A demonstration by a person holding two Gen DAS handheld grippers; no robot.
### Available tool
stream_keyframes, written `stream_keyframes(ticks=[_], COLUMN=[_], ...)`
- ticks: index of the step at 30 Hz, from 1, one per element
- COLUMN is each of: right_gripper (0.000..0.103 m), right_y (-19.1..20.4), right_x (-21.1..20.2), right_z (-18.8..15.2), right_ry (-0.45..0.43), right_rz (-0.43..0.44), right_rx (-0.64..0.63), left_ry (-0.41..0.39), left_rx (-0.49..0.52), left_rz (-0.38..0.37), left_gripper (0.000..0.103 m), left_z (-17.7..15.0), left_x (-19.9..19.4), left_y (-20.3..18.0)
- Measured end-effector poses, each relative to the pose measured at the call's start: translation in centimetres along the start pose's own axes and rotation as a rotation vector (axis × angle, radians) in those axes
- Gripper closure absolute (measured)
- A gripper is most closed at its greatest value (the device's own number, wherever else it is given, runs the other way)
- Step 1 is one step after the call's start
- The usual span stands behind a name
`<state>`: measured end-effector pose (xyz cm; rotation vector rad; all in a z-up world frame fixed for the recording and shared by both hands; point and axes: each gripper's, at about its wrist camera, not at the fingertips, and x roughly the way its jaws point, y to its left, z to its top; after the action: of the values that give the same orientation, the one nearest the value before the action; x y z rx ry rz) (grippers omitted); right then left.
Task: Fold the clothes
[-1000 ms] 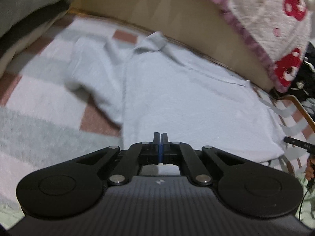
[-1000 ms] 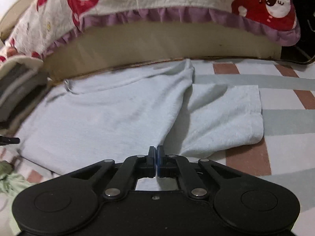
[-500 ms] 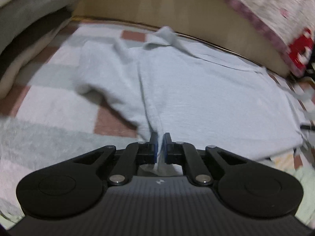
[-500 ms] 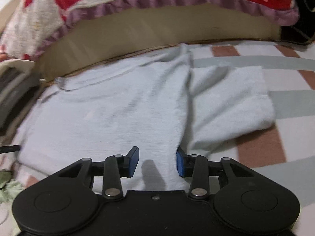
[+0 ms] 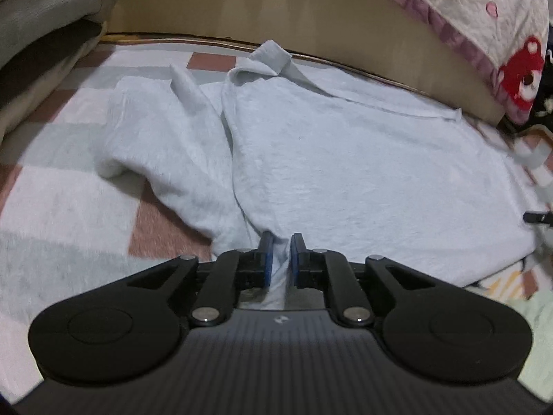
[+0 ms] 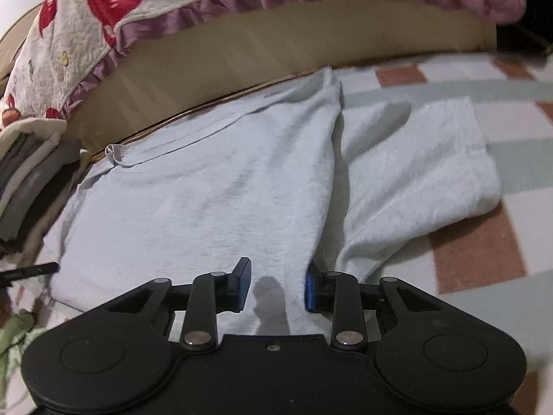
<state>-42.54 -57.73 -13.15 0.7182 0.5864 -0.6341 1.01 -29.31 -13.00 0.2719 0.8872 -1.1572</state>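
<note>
A pale blue T-shirt (image 5: 345, 159) lies spread on a checked blanket (image 5: 52, 207), its collar toward the beige base at the back. In the left wrist view one sleeve (image 5: 155, 138) is bunched to the left. My left gripper (image 5: 280, 249) sits at the near hem by the side seam, shut on a pinch of the shirt's fabric. In the right wrist view the same shirt (image 6: 207, 200) shows its other sleeve (image 6: 414, 173) lying to the right. My right gripper (image 6: 278, 280) is low over the hem. Its jaws are closing, with fabric lying between them and the pads apart.
A stack of folded clothes (image 6: 31, 180) stands at the left. A white quilt with red prints and a purple frill (image 6: 103, 17) hangs over the beige base (image 5: 276, 10) behind the shirt. A green cloth (image 6: 13, 339) lies at the near left.
The left gripper sank toward the hem and now has fabric pinched between its pads. The right jaws went from shut to apart, then narrowed a little, dropping lower over the shirt.
</note>
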Motion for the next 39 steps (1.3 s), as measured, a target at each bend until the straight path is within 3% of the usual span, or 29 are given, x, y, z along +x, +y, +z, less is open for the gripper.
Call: stream_keyframes(ticks=[1,3,6,8,12,14,18,20,22,27,31,39], right_gripper=[0.067,0.098,0.098,0.099,0.099,0.099,0.099,0.099,0.099,0.099,0.102,0.102], right_y=[-0.2,-0.4,-0.9,-1.6,-2.8,-2.5,0.3,0.6,-0.1,0.1,-0.3,0.4], right_x=[0.3,-0.3,-3.6,-5.2,-5.3,-5.3,-8.7,-8.1,-6.7,-8.8,-7.9,-6.9], right_z=[0.1,0.3,0.5,0.5,-0.2,-0.5,-0.3,-0.5,-1.2,-1.5,-2.5,-3.3], right_ry=[-0.002,-0.033,-0.114,-0.125,-0.051,-0.044,-0.071,0.006,0.058,-0.077,0.054,0.119], right_rz=[0.012,0.065,0.198,0.217,0.149,0.154,0.175,0.091,0.036,0.111,-0.033,-0.066], right_rx=[0.011,0.018,0.065,0.081,0.071,0.075,-0.077,-0.18,-0.165,-0.072,-0.193,-0.244], left_ry=[-0.004,-0.044,-0.108,-0.123,-0.07,-0.059,-0.058,-0.015,0.001,-0.024,0.039,0.087], left_rx=[-0.019,-0.068,-0.237,-0.372,-0.449,-0.451,-0.414,-0.397,-0.388,-0.344,-0.336,-0.227], left_rz=[-0.014,-0.051,-0.149,-0.209,-0.157,-0.148,-0.119,-0.075,-0.053,-0.048,0.001,0.097], left_gripper=[0.101,0.101,0.102,0.102,0.102,0.102,0.102,0.102,0.102,0.102,0.102,0.102], left_z=[0.1,0.2,-0.2,-0.4,-1.6,-1.8,-2.5,-2.9,-3.1,-2.7,-3.3,-3.6], left_x=[-0.3,-2.3,-5.9,-7.1,-5.6,-5.9,-8.6,-8.1,-7.6,-8.6,-7.3,-6.4], left_y=[0.2,0.9,3.3,5.4,6.6,6.2,5.2,5.1,5.0,4.6,4.5,3.2])
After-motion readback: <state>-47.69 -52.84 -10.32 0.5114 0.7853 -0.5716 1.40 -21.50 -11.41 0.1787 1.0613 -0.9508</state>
